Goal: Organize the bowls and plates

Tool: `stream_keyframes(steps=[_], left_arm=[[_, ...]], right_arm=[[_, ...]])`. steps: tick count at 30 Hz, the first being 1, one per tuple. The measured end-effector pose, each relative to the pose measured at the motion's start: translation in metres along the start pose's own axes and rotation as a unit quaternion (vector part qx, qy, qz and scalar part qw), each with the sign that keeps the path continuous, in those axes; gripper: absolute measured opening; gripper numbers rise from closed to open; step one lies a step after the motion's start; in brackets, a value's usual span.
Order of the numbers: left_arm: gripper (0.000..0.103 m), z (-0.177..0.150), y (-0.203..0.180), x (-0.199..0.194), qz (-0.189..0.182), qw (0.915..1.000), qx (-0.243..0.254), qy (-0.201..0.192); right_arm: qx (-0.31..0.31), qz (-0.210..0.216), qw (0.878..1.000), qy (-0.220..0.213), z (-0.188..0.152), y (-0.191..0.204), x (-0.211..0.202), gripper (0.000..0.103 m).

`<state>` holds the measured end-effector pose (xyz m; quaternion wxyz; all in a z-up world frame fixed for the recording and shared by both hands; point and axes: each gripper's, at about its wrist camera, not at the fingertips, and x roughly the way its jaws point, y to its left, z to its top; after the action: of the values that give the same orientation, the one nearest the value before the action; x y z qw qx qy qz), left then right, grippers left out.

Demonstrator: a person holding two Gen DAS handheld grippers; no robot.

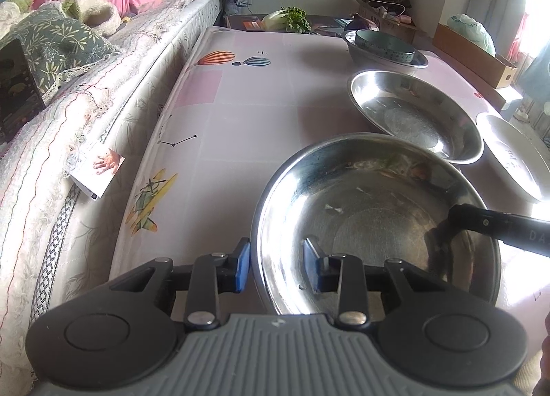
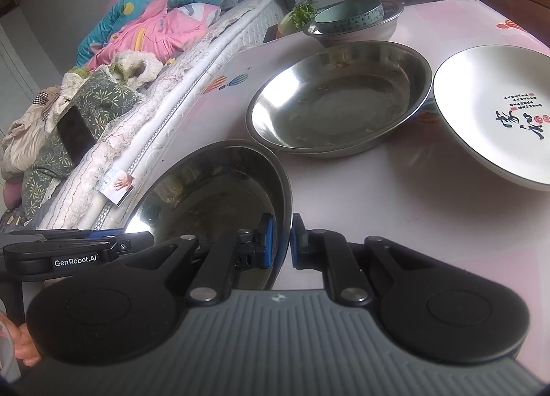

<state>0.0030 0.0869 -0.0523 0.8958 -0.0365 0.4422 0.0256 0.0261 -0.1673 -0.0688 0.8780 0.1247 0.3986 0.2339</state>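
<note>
Right gripper, bottom centre: jaws clamped on near steel basin rim. Left gripper: pads astride same rim (partly open, gap visible, no firm hold). Second steel basin, white plate upper right.

Black linkages — blue-padded fingers

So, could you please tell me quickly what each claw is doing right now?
Left claw: open, its pads straddling the rim of the near round stainless steel dish without pressing it.
Right claw: shut on that dish's rim.
</note>
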Motion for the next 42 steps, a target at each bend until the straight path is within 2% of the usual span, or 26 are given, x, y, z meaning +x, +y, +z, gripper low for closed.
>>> stream_keyframes(steps=[42], left_arm=[[0.034, 0.002, 0.009, -0.015, -0.002, 0.9997, -0.013, -0.019]], right_arm=[[-0.010, 0.011, 1.000, -0.014, 0.008, 0.011, -0.010, 0.010]])
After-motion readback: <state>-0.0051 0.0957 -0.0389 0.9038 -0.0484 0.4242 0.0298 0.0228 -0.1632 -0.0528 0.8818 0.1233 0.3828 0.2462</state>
